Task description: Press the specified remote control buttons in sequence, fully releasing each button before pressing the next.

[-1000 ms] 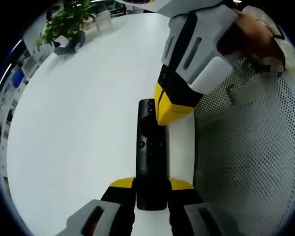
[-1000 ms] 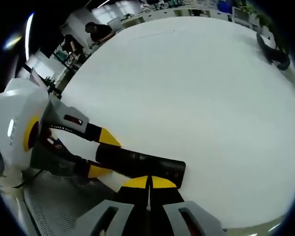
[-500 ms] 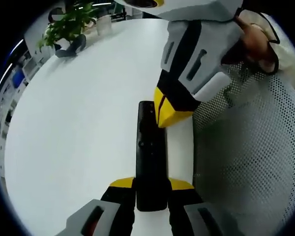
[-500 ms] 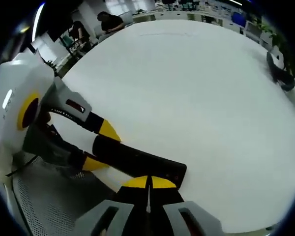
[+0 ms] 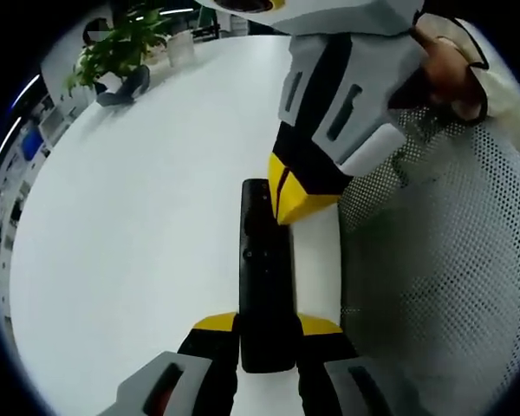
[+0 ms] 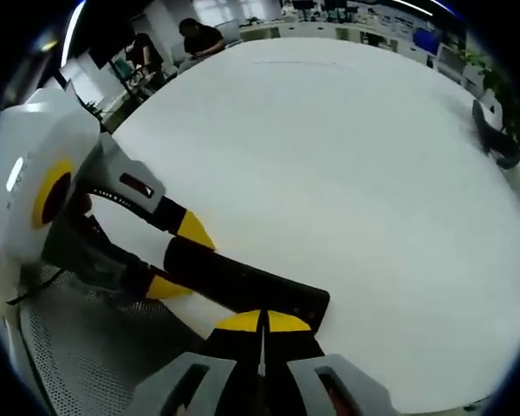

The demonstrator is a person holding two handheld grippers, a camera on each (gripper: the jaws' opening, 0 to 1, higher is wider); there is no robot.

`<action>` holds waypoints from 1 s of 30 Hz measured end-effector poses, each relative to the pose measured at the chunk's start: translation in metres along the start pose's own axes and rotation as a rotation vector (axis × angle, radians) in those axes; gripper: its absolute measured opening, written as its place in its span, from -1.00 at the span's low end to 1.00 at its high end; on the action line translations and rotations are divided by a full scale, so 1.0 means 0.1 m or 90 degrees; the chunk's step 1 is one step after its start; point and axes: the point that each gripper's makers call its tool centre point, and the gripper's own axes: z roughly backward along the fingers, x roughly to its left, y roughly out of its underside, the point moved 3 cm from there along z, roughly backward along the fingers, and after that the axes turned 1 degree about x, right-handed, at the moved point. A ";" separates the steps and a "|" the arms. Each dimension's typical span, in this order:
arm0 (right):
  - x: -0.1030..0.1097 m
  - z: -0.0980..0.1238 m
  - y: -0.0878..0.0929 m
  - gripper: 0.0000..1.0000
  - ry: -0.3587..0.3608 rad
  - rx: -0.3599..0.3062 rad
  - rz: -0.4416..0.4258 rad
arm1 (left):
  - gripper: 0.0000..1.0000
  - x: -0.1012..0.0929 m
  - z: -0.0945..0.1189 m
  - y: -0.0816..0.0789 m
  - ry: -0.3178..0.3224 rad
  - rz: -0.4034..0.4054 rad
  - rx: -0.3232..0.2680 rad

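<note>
With the left gripper clamped around the near end of the long black plastic remote control at six o'clock on the round white table, the right gripper's closed yellow tips, hovering near its far buttons, could slip onto a neighbouring key or nudge the remote askew.

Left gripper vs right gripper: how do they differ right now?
The left gripper is clamped on the near end of the black remote; the right gripper is shut on nothing. The left lies along the remote; the right's tip meets its far end from the side. Both have yellow-tipped fingers.
</note>
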 end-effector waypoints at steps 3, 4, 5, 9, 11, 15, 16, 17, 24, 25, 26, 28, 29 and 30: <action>0.01 0.00 0.00 -1.00 0.001 -0.001 0.007 | -0.55 0.00 0.00 0.00 -0.001 0.001 0.000; 0.02 0.00 -0.01 -1.00 -0.002 -0.007 0.009 | -0.55 0.00 0.00 0.00 -0.001 0.002 0.000; 0.04 0.00 -0.02 -1.00 -0.010 -0.011 0.005 | -0.55 0.00 0.00 0.00 -0.002 0.002 0.000; 0.02 0.00 -0.04 -1.00 0.000 -0.016 0.006 | -0.55 0.00 0.00 0.00 -0.003 0.005 -0.001; 0.01 0.00 -0.06 -1.00 0.001 -0.025 0.005 | -0.55 0.00 0.00 0.00 -0.005 0.005 -0.003; 0.04 0.00 -0.08 -1.00 -0.007 -0.031 0.005 | -0.55 0.00 0.00 0.01 -0.005 0.005 -0.006; 0.04 -0.01 -0.09 -1.00 -0.006 -0.033 0.008 | -0.55 0.00 0.00 0.01 -0.005 0.005 -0.007; 0.04 -0.01 -0.09 -1.00 -0.004 -0.032 0.011 | -0.55 0.00 0.00 0.01 -0.005 0.004 -0.007; 0.04 -0.03 -0.10 -1.00 0.006 -0.030 0.037 | -0.55 0.00 -0.01 0.00 -0.001 0.002 -0.008; 0.04 -0.03 -0.10 -1.00 0.008 -0.030 0.042 | -0.55 0.00 -0.01 0.00 0.000 0.001 -0.007; 0.04 -0.03 -0.10 -1.00 0.009 -0.030 0.044 | -0.55 0.00 -0.01 0.00 0.001 0.001 -0.006; 0.04 -0.04 -0.10 -1.00 0.012 -0.034 0.049 | -0.54 0.00 -0.01 0.00 0.003 0.002 -0.005; 0.04 -0.04 -0.10 -1.00 0.012 -0.034 0.050 | -0.54 0.00 -0.01 0.00 0.004 0.004 -0.006; 0.03 -0.04 -0.10 -1.00 0.014 -0.034 0.054 | -0.54 0.00 -0.01 0.00 0.005 0.004 -0.006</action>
